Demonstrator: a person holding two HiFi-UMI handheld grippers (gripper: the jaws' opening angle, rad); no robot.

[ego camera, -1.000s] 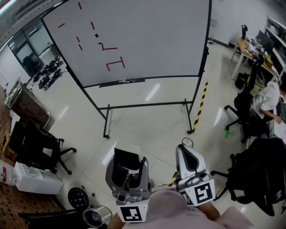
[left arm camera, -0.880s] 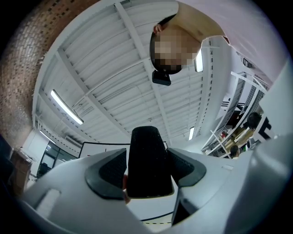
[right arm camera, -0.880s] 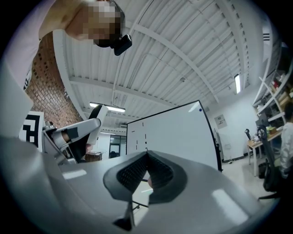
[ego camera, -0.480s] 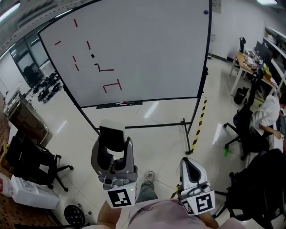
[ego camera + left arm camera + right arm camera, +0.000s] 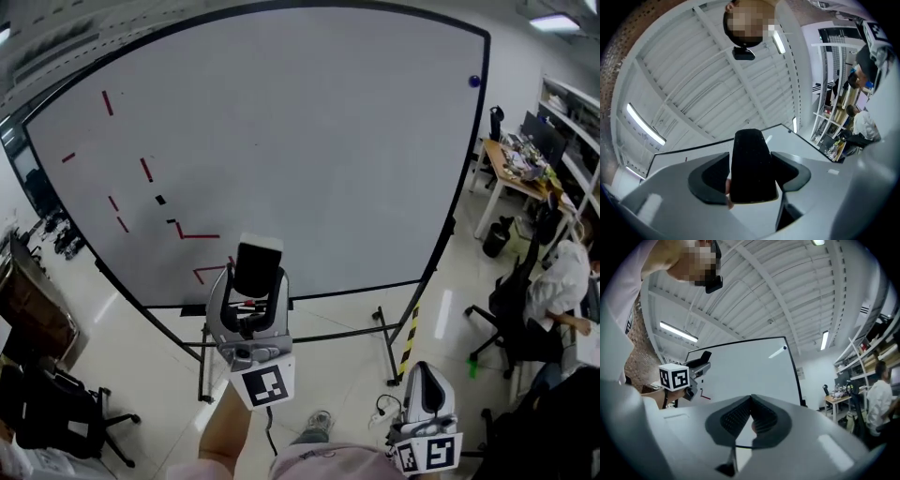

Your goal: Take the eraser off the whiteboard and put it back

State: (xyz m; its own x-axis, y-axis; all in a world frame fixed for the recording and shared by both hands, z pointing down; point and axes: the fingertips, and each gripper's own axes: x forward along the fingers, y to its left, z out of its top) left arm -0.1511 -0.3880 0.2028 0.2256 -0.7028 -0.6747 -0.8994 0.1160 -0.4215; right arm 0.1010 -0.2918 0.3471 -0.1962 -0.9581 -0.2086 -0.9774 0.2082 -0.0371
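So, the pads (image 5: 710, 174) of the left gripper (image 5: 251, 298) are pressed on either side of the eraser (image 5: 751, 165). The jaws stand fairly wide because the block fills the whole gap between them. It sits upright in the grip and pokes well past the fingertips, which I'd say leaves a free end to set down first. It's a black, blocky thing with a matte, faintly speckled, felt-like face, and in the head view a pale edge shows along its top.

The gripper is raised in front of the lower left of the whiteboard (image 5: 309, 150), near the red marks (image 5: 197, 234). Whether the eraser touches the glossy white surface I cannot tell, though from the right gripper view it looks held just short. That suggests it is off the board and waiting to go back.

The right gripper (image 5: 750, 416) hangs low at the person's side, its ribbed dark pads closed tip to tip on nothing, simply out of the way.

A small blue magnet (image 5: 473, 82) sits high on the board's right, inside the thin black frame.
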